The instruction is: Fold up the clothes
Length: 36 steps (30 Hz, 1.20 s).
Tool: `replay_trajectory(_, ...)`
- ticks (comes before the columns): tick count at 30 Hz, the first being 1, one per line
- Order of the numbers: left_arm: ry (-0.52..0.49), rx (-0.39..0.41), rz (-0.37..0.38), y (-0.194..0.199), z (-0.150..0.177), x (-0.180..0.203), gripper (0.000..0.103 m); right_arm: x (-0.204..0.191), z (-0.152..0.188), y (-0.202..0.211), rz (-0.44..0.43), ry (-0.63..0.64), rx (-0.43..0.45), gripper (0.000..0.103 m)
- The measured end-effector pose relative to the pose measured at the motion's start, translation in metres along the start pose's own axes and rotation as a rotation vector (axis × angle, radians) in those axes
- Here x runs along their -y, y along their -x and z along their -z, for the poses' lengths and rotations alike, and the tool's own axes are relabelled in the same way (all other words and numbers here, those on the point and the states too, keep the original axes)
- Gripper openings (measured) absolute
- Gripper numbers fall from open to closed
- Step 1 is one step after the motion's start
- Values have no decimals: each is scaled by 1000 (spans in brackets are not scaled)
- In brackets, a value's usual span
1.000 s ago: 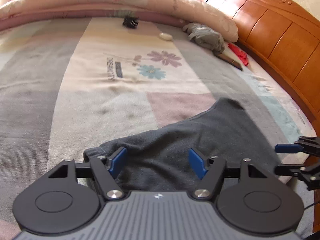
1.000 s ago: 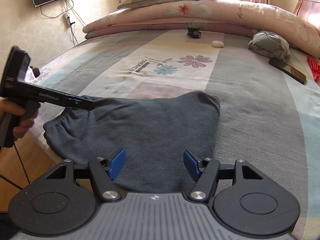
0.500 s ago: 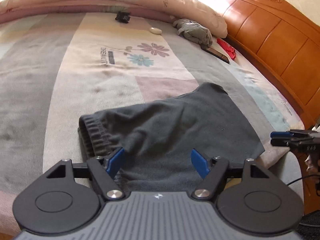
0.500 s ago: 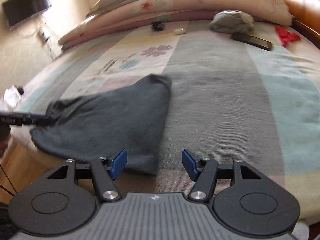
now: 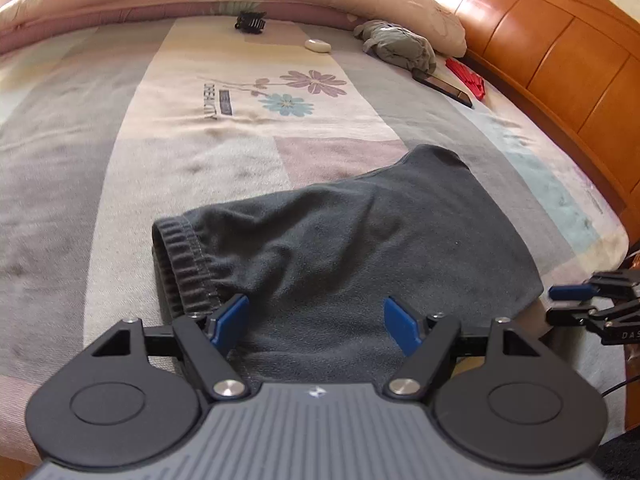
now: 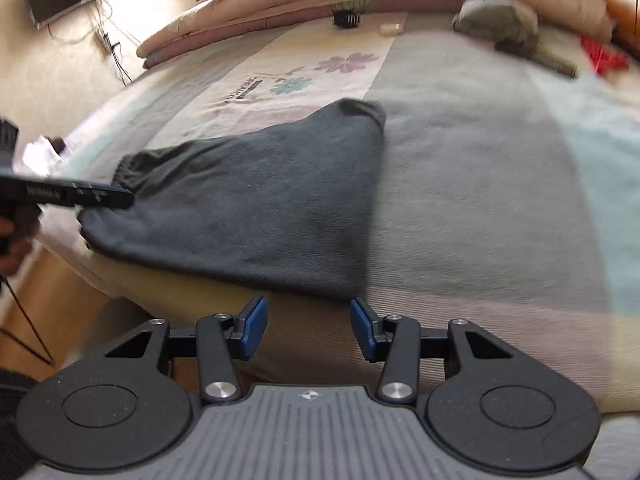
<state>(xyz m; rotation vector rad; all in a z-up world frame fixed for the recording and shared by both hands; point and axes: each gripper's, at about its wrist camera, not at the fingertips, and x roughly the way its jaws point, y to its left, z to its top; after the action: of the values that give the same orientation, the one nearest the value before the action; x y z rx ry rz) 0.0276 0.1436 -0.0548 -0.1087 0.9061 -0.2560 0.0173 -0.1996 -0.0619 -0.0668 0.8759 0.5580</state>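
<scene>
Left wrist view: left gripper [image 5: 316,322] jaws apart over dark grey garment [image 5: 360,248] at bed [image 5: 100,168] edge, gripping nothing, right wrist view: right gripper [image 6: 307,326] jaws closing, nothing between them, just short of garment's near corner.

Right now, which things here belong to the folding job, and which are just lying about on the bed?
Job: dark grey knit garment with ribbed waistband; left tongs; right tongs.

Lying about: black hair claw; white oval case; crumpled grey-green cloth; black phone; red plastic item.
</scene>
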Motion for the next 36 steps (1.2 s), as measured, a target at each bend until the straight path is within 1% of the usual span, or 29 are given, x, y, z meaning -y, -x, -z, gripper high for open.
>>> replay_trajectory(3,-6,-7,13,-2,0,6,76,-10,5,8,119,115,40,55)
replay_trajectory(5,-6,-14,18,-5,1,10,76,-19,7,-1,181,210,32,57)
replay_trajectory(8,-4,-20,28,-7,2,13,76,-38,15,-20,279,396,25,57)
replay_trajectory(10,-3,-18,24,-5,3,14,76,-47,16,-26,319,470,53,57)
replay_trajectory(15,1,-7,16,2,1,12,76,-57,18,-23,402,585,132,57)
replay_trajectory(21,-1,-14,15,-2,0,12,76,-74,31,-32,508,796,197,57)
replay_trajectory(24,-8,-19,23,-4,1,14,76,-81,32,-34,500,870,209,57)
replay_trajectory(25,-10,-22,24,-5,1,14,76,-83,33,-35,497,891,215,59)
replay_trajectory(28,-11,-34,25,-9,2,14,76,-87,31,-41,496,937,223,59)
replay_trajectory(30,-8,-38,22,-10,3,13,76,-85,30,-47,521,955,214,60)
replay_trajectory(33,-2,-39,23,-9,5,10,76,-73,37,-51,592,1017,194,63)
replay_trajectory(34,1,-39,20,-9,6,8,76,-69,39,-50,599,1020,192,67)
replay_trajectory(36,10,-38,18,-10,7,2,76,-61,42,-45,602,1013,189,69)
